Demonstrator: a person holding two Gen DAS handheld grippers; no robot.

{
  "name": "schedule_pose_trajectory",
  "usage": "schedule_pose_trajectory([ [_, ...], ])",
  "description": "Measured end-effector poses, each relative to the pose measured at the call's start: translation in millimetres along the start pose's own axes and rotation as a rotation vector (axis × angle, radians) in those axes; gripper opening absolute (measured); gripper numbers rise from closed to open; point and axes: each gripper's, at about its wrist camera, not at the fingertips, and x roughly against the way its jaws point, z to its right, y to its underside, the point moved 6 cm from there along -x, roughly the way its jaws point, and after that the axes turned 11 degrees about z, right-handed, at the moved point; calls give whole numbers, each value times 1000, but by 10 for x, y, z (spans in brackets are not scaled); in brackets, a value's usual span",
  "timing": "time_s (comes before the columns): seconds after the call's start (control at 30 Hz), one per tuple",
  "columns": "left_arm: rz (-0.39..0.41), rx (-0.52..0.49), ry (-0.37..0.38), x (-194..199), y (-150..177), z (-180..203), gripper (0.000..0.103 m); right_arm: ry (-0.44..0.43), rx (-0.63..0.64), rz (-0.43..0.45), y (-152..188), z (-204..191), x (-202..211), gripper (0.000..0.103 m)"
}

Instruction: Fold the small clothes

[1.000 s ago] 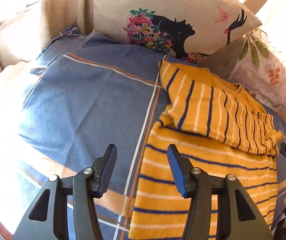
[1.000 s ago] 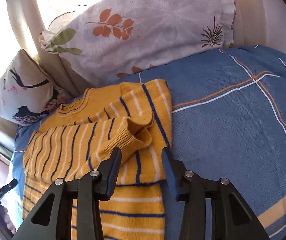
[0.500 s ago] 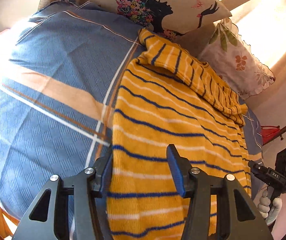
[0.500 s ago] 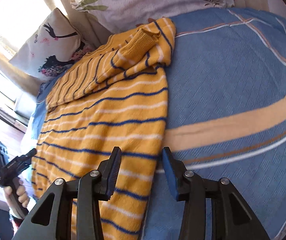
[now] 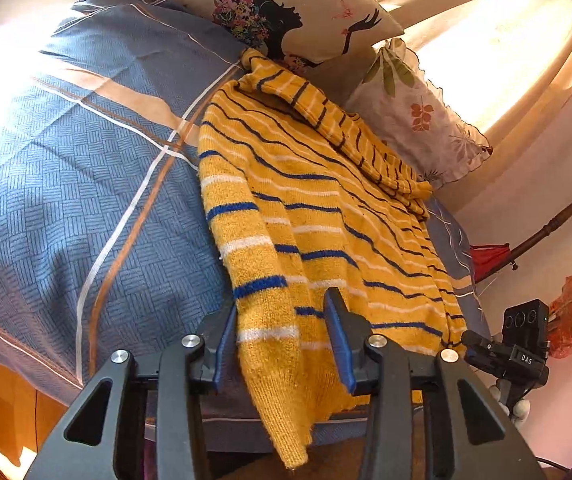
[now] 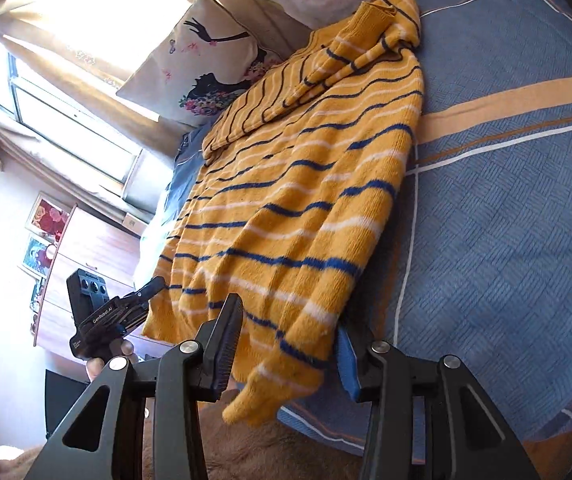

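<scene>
A yellow sweater (image 5: 310, 216) with blue and white stripes lies flat on the blue checked bed cover (image 5: 85, 184). Its sleeves are folded across the chest near the pillows, and its hem hangs over the near bed edge. My left gripper (image 5: 281, 344) straddles the hem's left corner. Its jaws are closing, with knit between them but not pinched. My right gripper (image 6: 286, 352) stands open around the other hem corner (image 6: 281, 380), which droops between its fingers. Each view shows the other hand-held gripper at the far side of the hem.
A pillow with a silhouette print (image 5: 306, 12) and a leaf-print pillow (image 5: 418, 120) lean at the head of the bed. A coat stand (image 5: 558, 224) is on the right. A window (image 6: 65, 120) and a wooden dresser (image 6: 85, 248) are on the left.
Both grippers have drawn back from the folded sleeves near the pillows to the hem at the bed's near edge. The left jaws have narrowed around the corner.
</scene>
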Motion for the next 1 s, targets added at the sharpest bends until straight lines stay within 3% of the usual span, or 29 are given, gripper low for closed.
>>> schedule_pose_trajectory([
  [0.13,18,-15,-33,36,56,33,40,8,12,-75,319,-75,-67,48],
  [0.2,27,-14,-73,33,58,21,28,48,13,-115,442,-61,-218,48],
  [0.23,18,-16,-100,30,62,-7,8,58,2,-122,466,-47,-292,41],
  [0.27,19,-4,-96,42,54,-28,9,58,-18,-121,486,-27,-326,30],
  [0.3,32,13,-84,79,41,-53,8,51,-36,-117,489,-14,-340,10],
  [0.63,183,45,29,785,-180,128,7,-123,140,89,168,-636,316,6],
  [0.8,191,15,75,970,-107,367,7,-190,172,78,303,-754,527,6],
  [1.0,131,71,34,847,-75,205,7,-233,90,43,317,-579,470,6],
])
